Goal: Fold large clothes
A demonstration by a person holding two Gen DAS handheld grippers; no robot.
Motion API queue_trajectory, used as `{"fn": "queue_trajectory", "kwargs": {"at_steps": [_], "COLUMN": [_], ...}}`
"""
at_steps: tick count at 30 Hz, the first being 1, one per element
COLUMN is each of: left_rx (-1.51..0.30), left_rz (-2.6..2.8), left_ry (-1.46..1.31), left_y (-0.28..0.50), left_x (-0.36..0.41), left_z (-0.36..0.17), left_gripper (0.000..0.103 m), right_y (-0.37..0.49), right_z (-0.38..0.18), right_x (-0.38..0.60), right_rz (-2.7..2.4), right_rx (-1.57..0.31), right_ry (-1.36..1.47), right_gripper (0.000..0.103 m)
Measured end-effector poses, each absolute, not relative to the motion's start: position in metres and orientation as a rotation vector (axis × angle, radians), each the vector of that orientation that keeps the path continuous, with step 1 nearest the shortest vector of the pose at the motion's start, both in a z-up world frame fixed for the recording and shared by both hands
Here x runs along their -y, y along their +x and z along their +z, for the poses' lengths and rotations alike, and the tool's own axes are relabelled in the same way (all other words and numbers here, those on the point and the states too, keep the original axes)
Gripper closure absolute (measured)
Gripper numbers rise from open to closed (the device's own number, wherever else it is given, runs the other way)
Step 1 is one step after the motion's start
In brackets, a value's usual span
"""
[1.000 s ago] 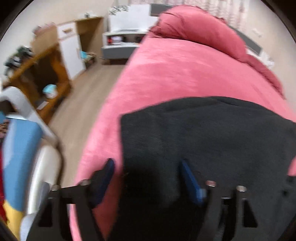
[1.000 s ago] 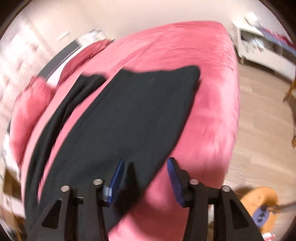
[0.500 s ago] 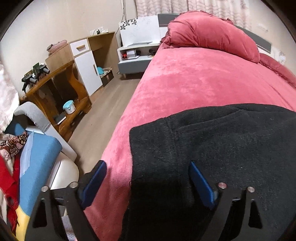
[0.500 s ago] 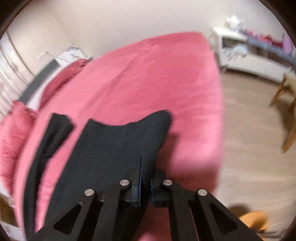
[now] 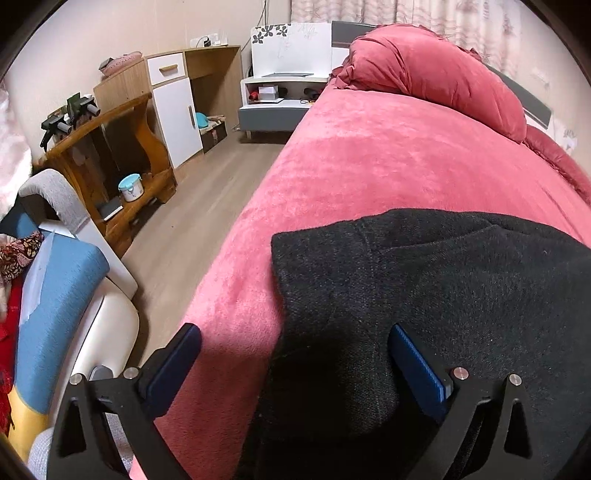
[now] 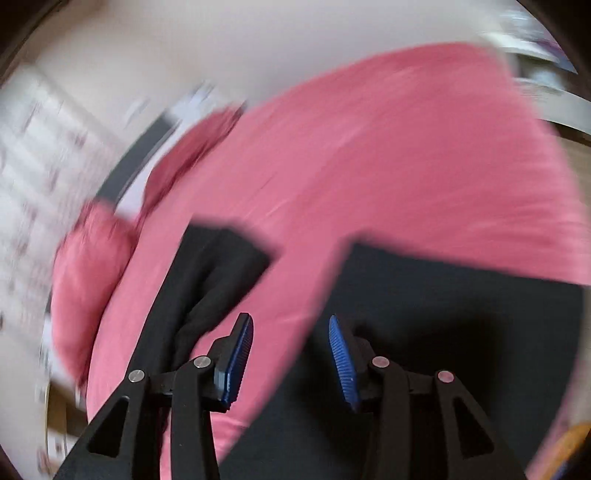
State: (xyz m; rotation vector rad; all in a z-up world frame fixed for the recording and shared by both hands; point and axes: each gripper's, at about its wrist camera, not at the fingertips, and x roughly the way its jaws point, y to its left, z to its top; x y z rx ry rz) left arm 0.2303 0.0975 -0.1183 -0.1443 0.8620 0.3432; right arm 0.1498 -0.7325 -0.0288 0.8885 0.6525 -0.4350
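Black garment (image 6: 443,314) blurs under the parted right claw (image 6: 291,354).

We're in a home bedroom: a wide bed (image 5: 388,173) under a pink plush cover, matching pillows (image 5: 432,74) piled at its head against patterned curtains (image 5: 406,11). Off the bed's far corner sits a white bedside unit (image 5: 280,99), then a wooden desk (image 5: 184,92) with cupboard, on wood-look flooring (image 5: 207,206).
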Motion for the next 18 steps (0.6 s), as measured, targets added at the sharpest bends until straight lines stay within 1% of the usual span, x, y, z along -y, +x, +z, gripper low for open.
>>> {"fn": "queue_trajectory", "kwargs": {"at_steps": [3,5,8,9,10,11,13,16,18], "left_rx": [-0.864,-0.864,-0.866,-0.867,-0.867,-0.868,-0.868,-0.869,-0.869], "left_rz": [0.335,0.332,0.324,0.320,0.319,0.317,0.317,0.316,0.314], "left_ry": [-0.159,-0.166,-0.179,-0.187,-0.190,-0.194,-0.192,-0.193,-0.195], "left_y": [0.229,0.229,0.229,0.229,0.230,0.230,0.229,0.229,0.229], "left_x": [-0.100,-0.101,-0.103,-0.104,-0.105,-0.105,-0.105,-0.105,-0.106], "left_z": [-0.119,-0.120,-0.122,-0.122,-0.122,-0.122,-0.122,-0.122,-0.122], "left_gripper": [0.000,0.000,0.000,0.000,0.000,0.000,0.000,0.000,0.000], "right_y": [0.214,0.241,0.264,0.271,0.277,0.282,0.287,0.277,0.274], "right_z": [-0.045,-0.061,-0.072,-0.073,-0.074,-0.073,-0.067,-0.031,-0.009], "right_x": [0.721,0.723,0.730,0.731,0.734,0.736,0.731,0.732,0.737], "right_rz": [-0.399,-0.411,-0.456,-0.468,-0.474,-0.467,-0.456,-0.466,-0.489], "right_rx": [-0.698,-0.714,-0.629,-0.613,-0.608,-0.622,-0.630,-0.599,-0.591], "right_ry": [0.936,1.016,1.086,1.089,1.086,1.080,1.051,0.880,0.815], "right_gripper": [0.060,0.060,0.060,0.062,0.082,0.093,0.094,0.095,0.095]}}
